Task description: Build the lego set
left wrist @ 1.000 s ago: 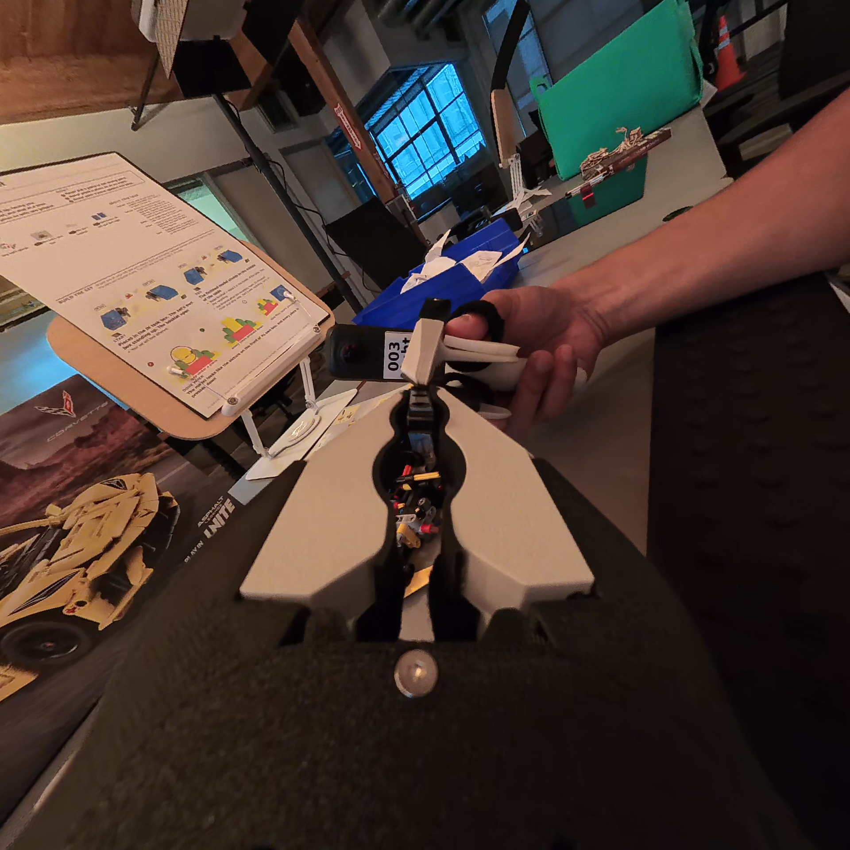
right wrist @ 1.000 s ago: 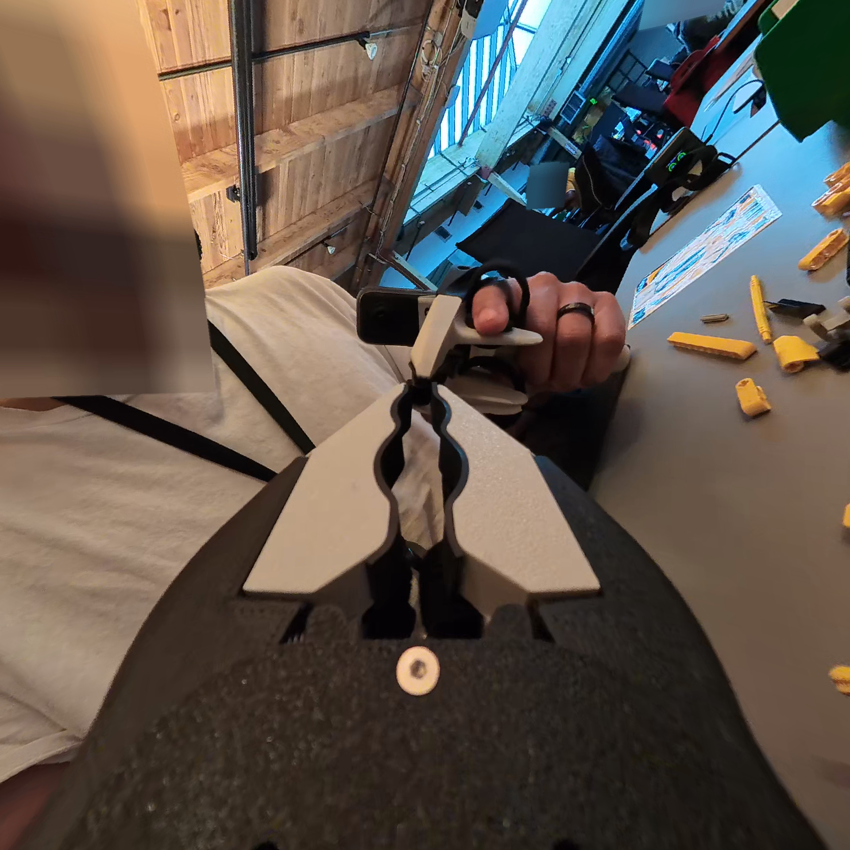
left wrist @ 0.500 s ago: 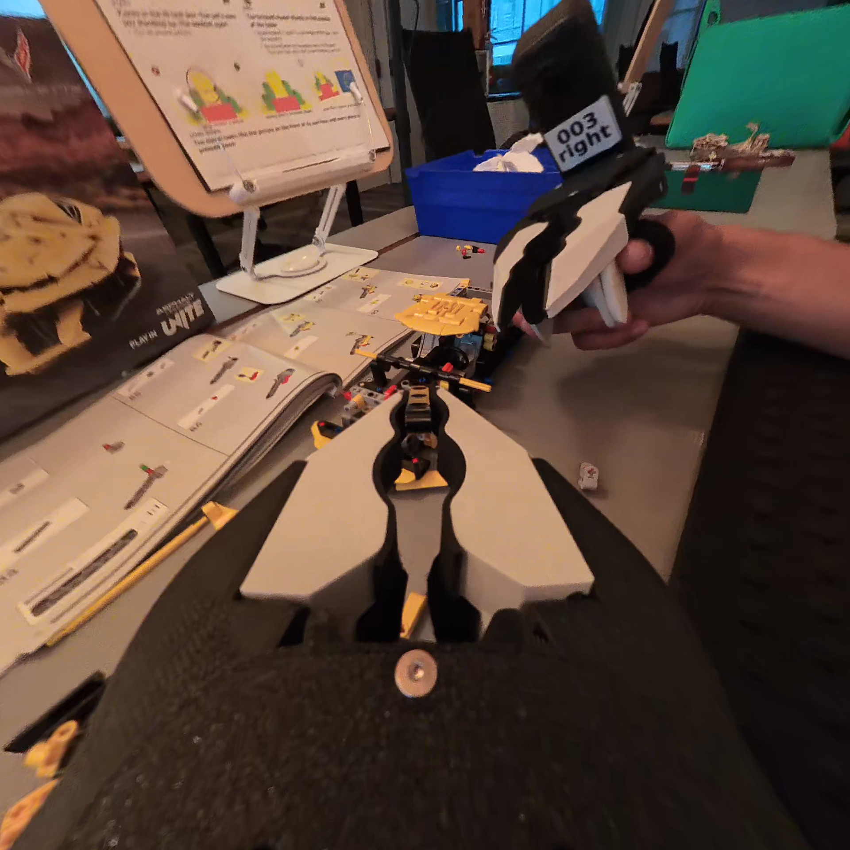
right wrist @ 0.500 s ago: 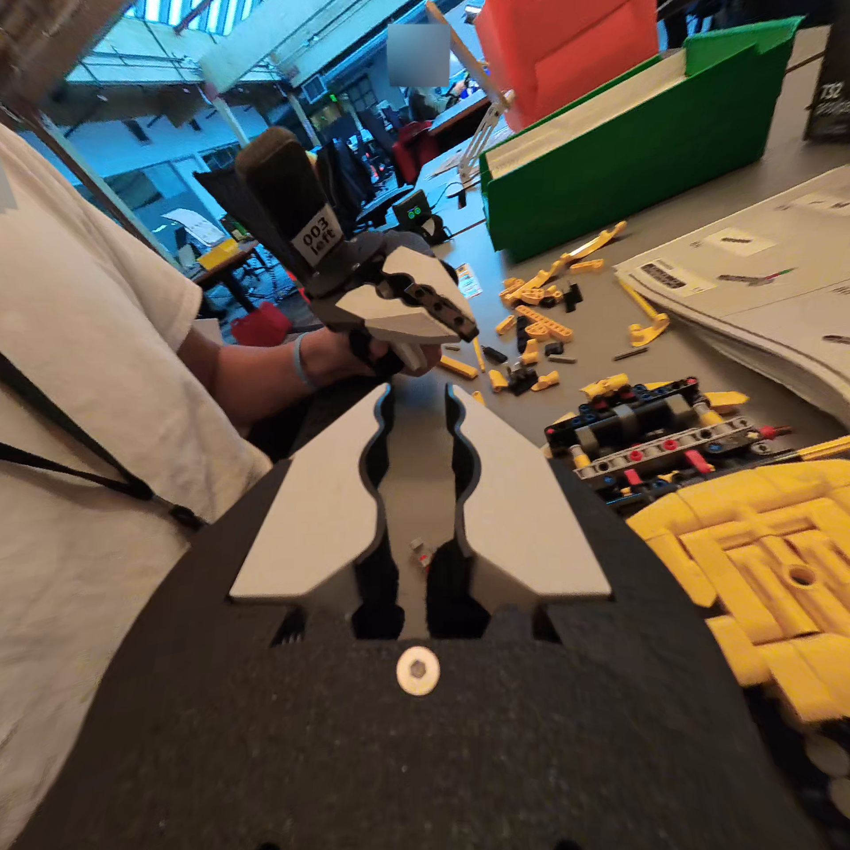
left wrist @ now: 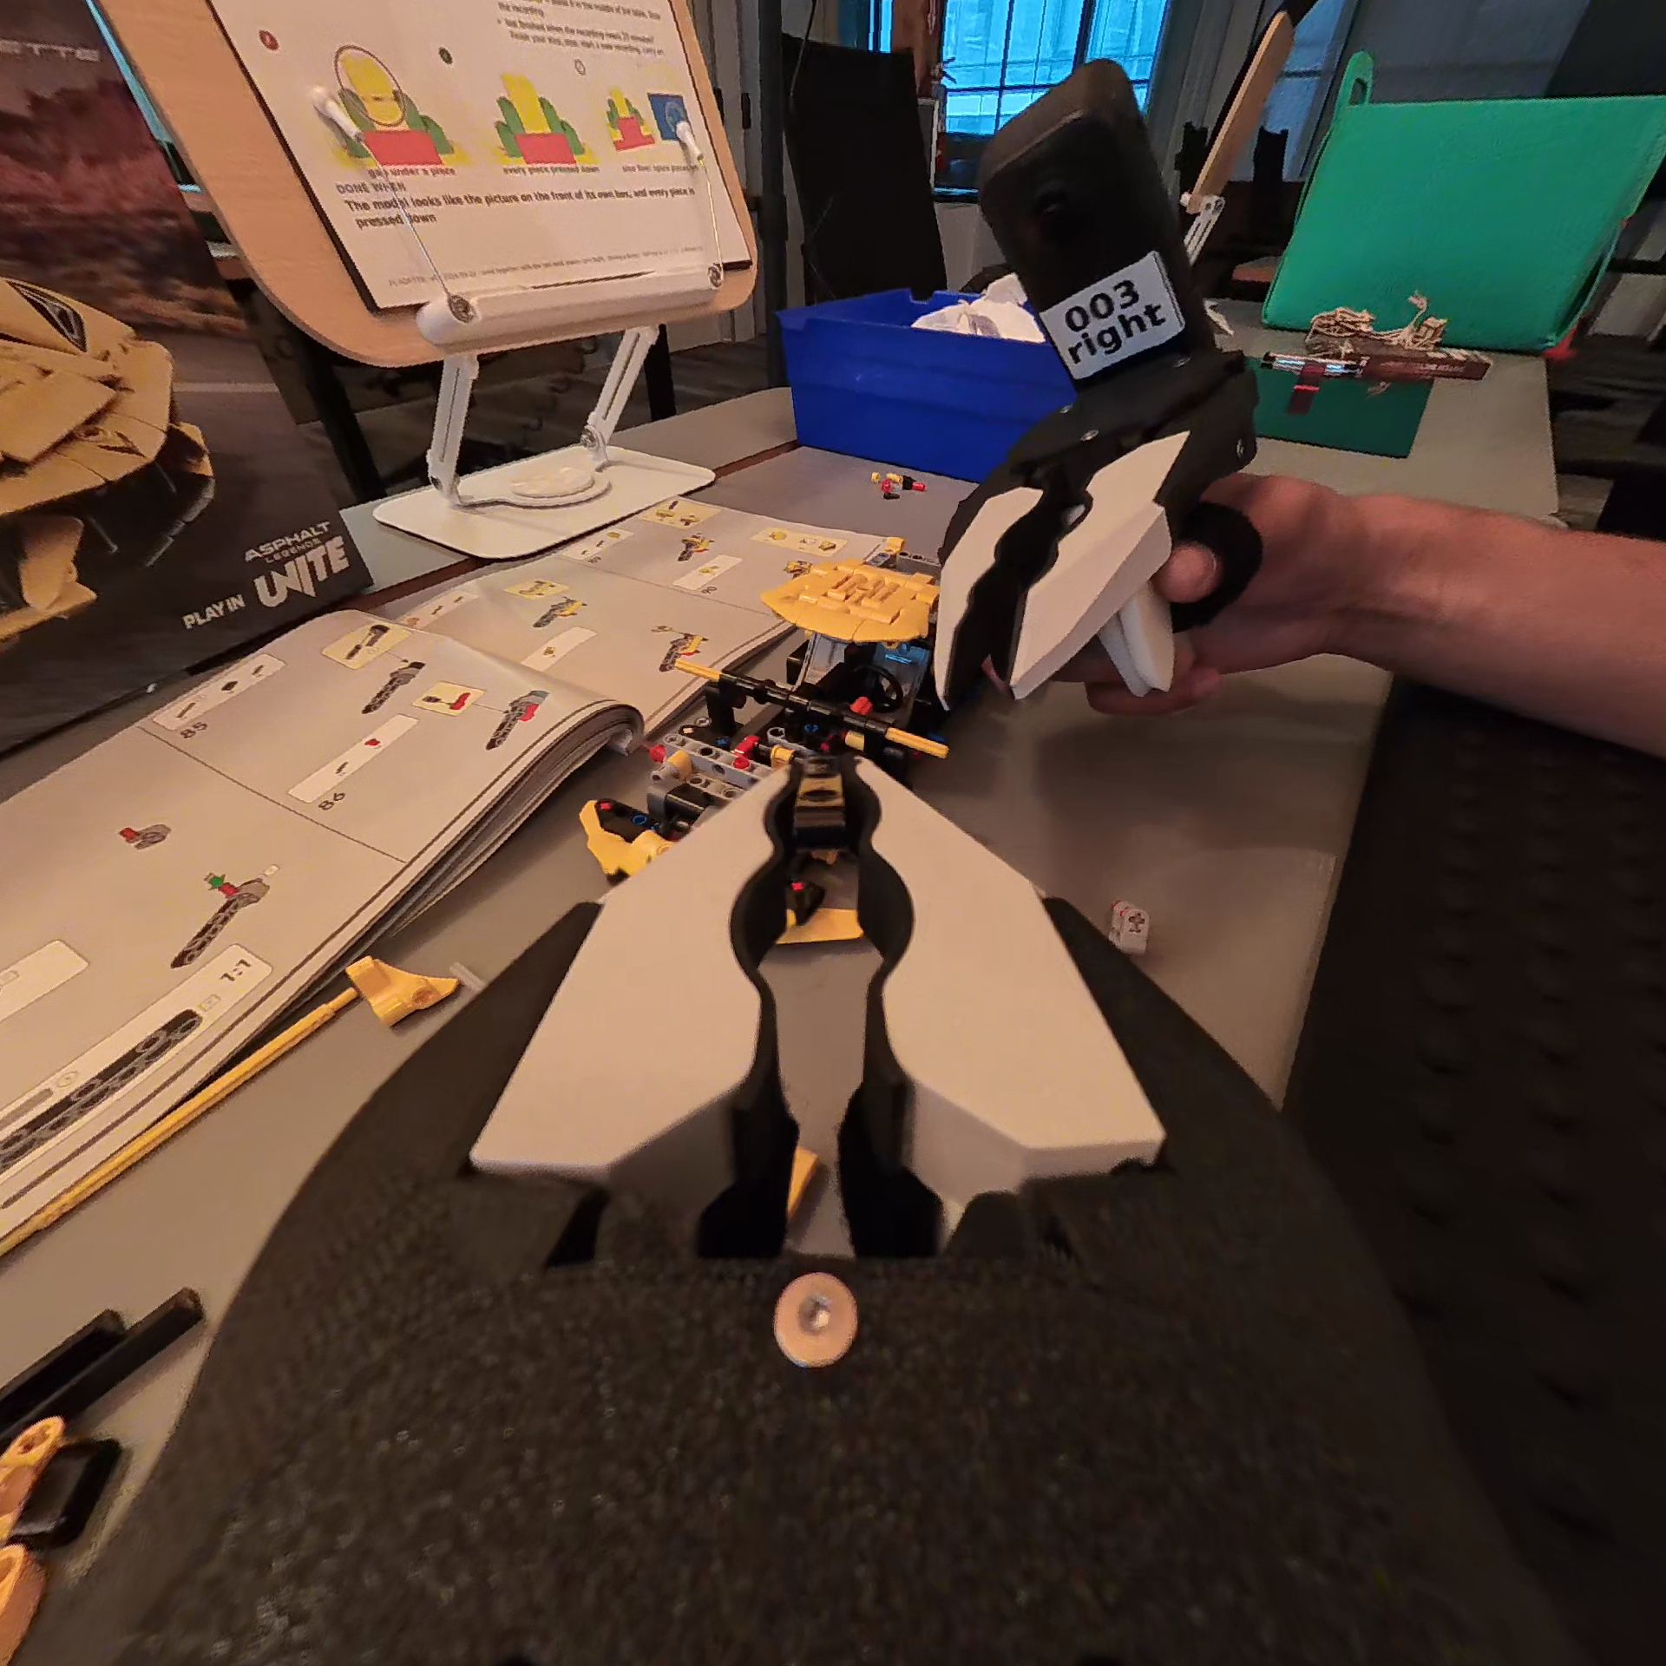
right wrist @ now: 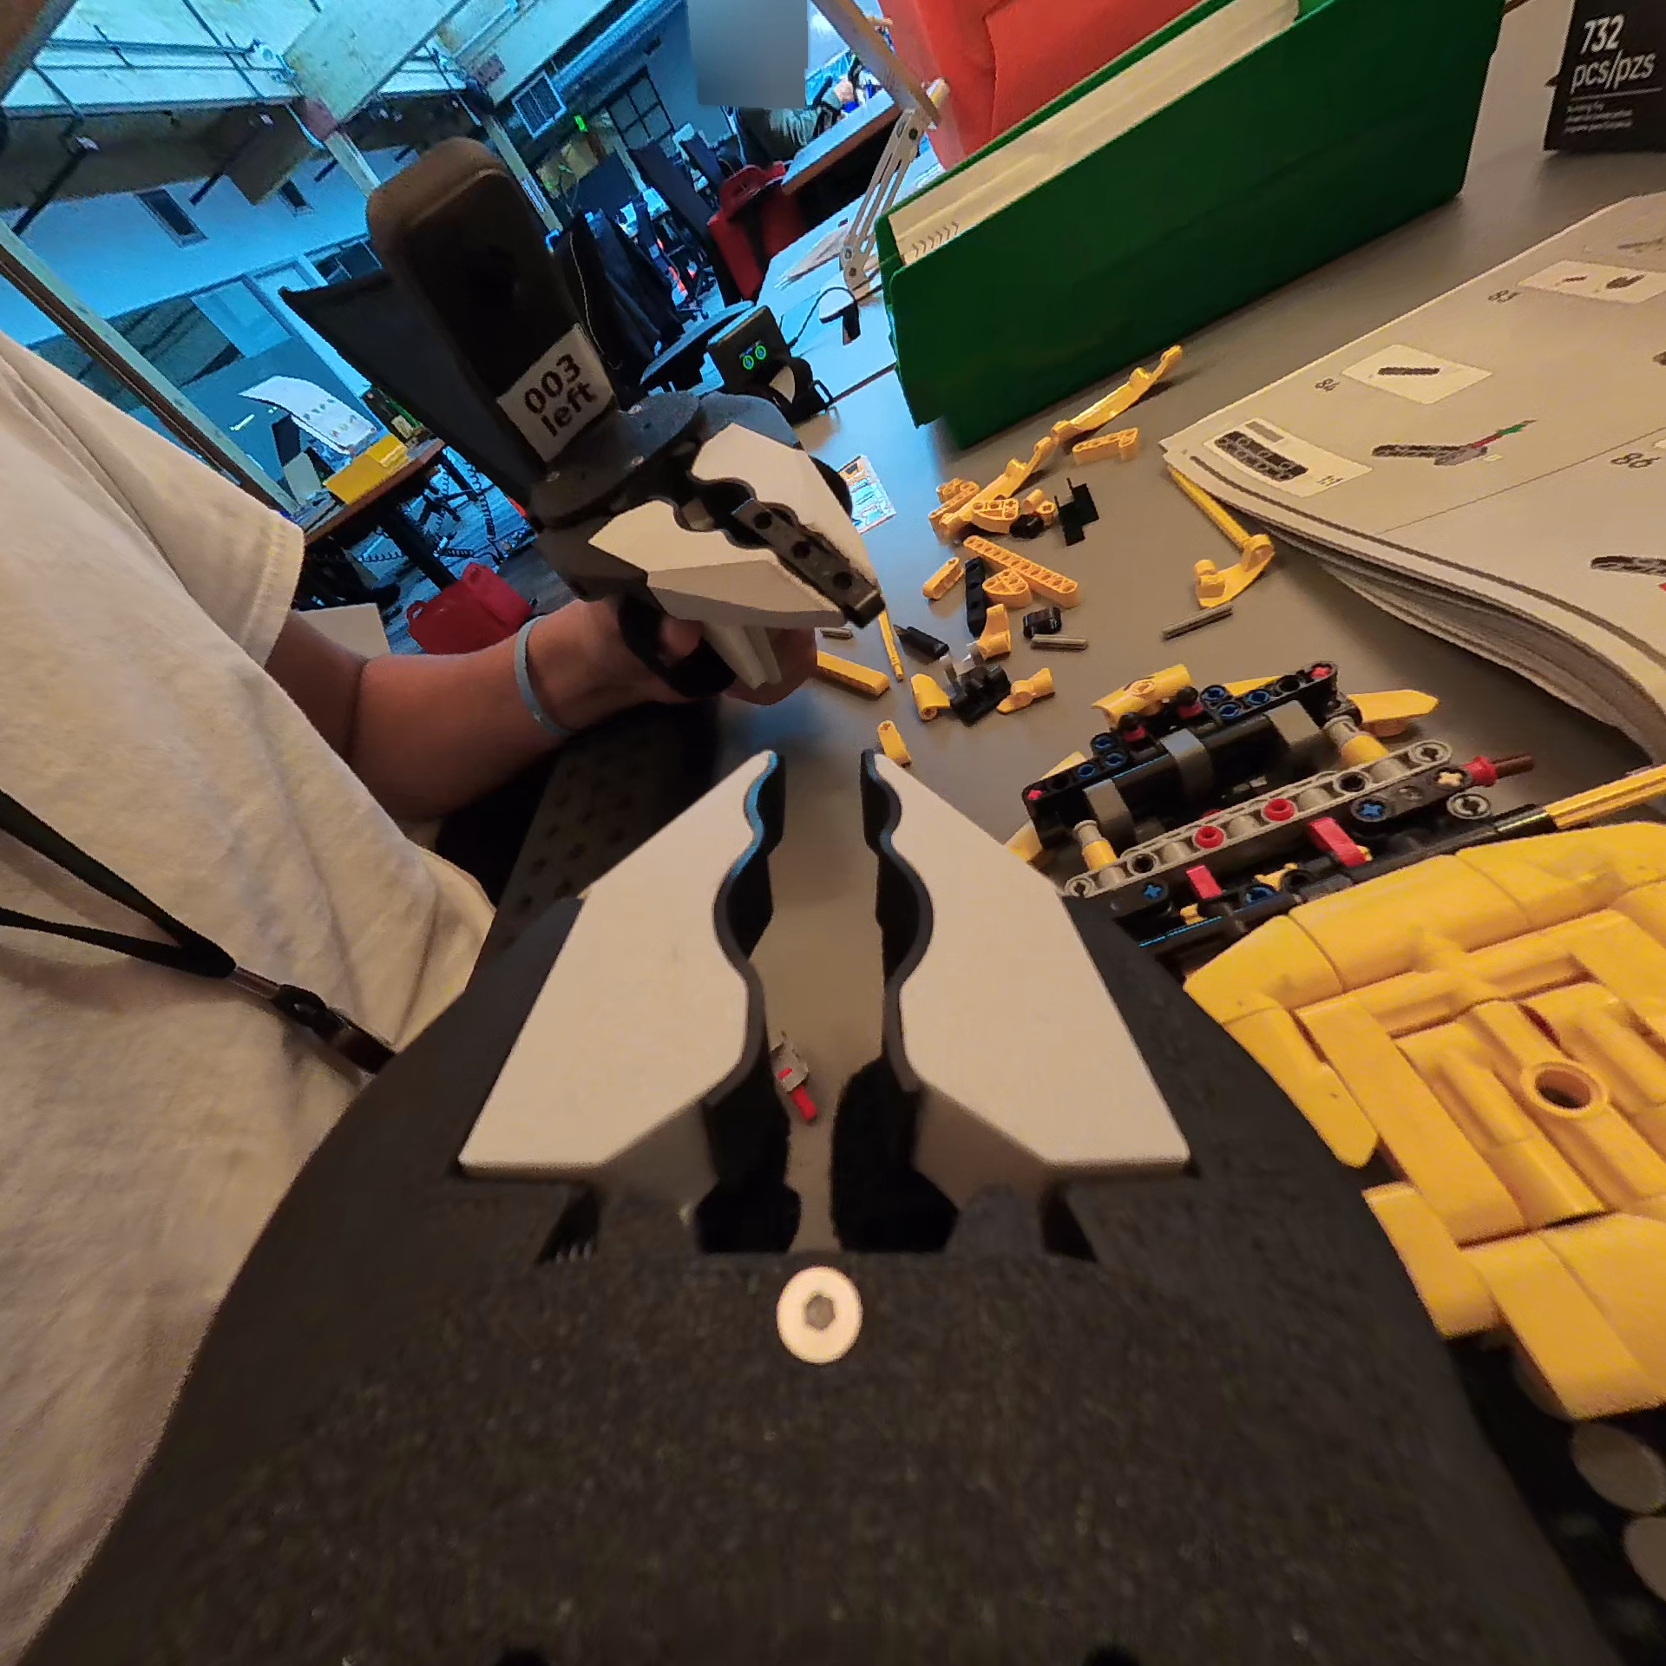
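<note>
My left gripper (left wrist: 820, 777) is shut on a black lego beam (left wrist: 817, 811) with holes and holds it above the table, just in front of the partly built car model (left wrist: 793, 712). The right wrist view shows that beam (right wrist: 798, 552) sticking out of the left gripper (right wrist: 856, 606). My right gripper (right wrist: 820, 766) is open and empty, low over the table beside the model (right wrist: 1262, 811) and its yellow body panel (right wrist: 1487, 1037). It also shows in the left wrist view (left wrist: 983, 692), hovering right of the model. A small grey and red piece (right wrist: 791, 1073) lies between its fingers on the table.
An open instruction booklet (left wrist: 361, 721) lies left of the model. Loose yellow and black parts (right wrist: 992, 568) are scattered near a green bin (right wrist: 1172, 207). A blue bin (left wrist: 901, 379), a sheet stand (left wrist: 505, 180) and the set's box (left wrist: 135, 406) stand at the back. A black mat (left wrist: 1487, 1082) is at the right. Tip to tip, the grippers are about 5 centimeters apart.
Both grippers came down from a raised pose, tip to tip, to the table by the model. The right gripper opened. The left kept the black beam.
</note>
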{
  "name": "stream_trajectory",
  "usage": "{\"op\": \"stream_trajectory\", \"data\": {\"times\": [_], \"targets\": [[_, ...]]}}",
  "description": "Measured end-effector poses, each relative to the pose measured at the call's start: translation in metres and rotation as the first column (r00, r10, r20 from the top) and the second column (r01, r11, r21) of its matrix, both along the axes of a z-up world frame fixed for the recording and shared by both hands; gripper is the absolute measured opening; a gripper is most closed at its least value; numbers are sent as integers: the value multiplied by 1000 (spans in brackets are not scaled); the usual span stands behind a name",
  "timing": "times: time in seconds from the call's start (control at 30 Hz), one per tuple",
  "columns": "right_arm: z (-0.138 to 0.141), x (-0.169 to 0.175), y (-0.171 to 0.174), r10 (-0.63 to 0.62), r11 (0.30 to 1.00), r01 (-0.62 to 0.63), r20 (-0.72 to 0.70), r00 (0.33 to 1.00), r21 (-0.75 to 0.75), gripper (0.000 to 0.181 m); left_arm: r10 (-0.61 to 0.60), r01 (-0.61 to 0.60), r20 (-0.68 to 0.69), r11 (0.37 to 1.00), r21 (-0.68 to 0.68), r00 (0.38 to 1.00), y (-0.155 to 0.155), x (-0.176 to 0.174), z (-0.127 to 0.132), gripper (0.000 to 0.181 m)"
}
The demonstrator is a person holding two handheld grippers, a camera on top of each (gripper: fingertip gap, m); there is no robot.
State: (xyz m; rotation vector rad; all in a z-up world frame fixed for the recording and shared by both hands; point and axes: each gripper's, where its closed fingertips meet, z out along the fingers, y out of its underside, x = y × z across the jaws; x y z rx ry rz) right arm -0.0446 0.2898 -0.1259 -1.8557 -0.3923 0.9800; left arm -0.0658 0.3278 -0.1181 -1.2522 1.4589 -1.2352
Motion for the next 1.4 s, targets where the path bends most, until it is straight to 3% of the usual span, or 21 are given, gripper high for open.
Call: {"op": "stream_trajectory", "data": {"times": [0.2, 0.3, 0.4, 0.53, 0.67, 0.83, 0.93, 1.13, 1.4], "targets": [[-9, 5, -5, 17, 1000, -16, 77, 997, -22, 23, -9, 9, -14, 1000, -8, 1000, -1, 0, -3, 7], [-28, 7, -28, 106, 989, -83, 201, 974, -120, 24, -10, 10, -19, 1000, -8, 1000, -1, 0, -4, 7], [-35, -1, -55, 189, 972, -149, 233, 954, -181, 23, -11, 10, -23, 1000, -10, 1000, -1, 0, -4, 7], [-58, -12, -80, 261, 941, -157, 345, 902, -299, 23, -17, 17, -48, 1000, -3, 999, -3, 2, -9, 7], [-78, -13, -80, 206, 938, -58, 416, 886, -341, 29, -17, 19, -76, 1000, 22, 997, -5, 3, -15, 7], [-80, -14, -64, 102, 964, 24, 452, 886, -265, 27, -63, 66, -116, 998, 20, 991, -14, 3, -23, 7], [-81, -9, -59, 66, 981, 43, 535, 842, -189, 25, -163, 166, -164, 986, 5, 973, -33, 1, -32, 7], [-77, -8, -62, 153, 987, -99, 545, 824, -127, 30, -310, 328, -249, 944, 35, 918, -66, -6, -48, 7], [-84, -9, -57, 231, 971, -222, 604, 763, -92, 21, -262, 276, -195, 960, 47, 945, -57, -2, -39, 7]]}}
